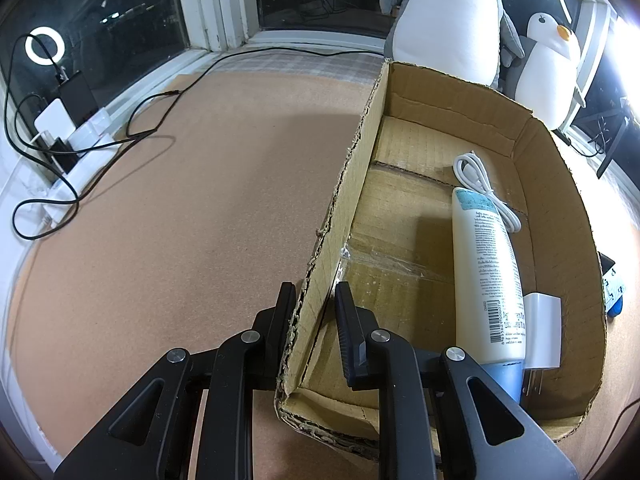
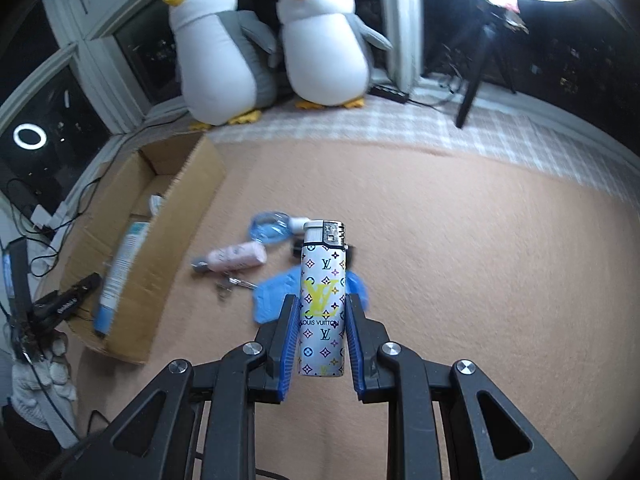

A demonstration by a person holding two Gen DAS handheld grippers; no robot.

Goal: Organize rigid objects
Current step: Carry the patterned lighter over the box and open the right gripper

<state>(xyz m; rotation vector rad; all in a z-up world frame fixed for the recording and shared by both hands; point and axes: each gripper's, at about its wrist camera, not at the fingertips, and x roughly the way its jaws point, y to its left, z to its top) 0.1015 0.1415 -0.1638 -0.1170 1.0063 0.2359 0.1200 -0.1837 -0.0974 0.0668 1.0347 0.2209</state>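
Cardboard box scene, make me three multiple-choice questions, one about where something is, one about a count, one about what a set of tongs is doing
1. Where does the lotion bottle lie?
A. inside the cardboard box
B. on the mat beside the pink tube
C. against the penguins

2. How many plush penguins stand by the window in the right wrist view?
A. one
B. two
C. four

3. What are the right tongs doing?
A. standing open over a bare mat
B. clamped on the box wall
C. holding the patterned lighter

Answers:
1 A, the bottle lies on the box floor beside a white charger and a white cable.
2 B, two penguins stand side by side.
3 C, the lighter stands upright between the blue pads; it is the left tongs that straddle the box wall.
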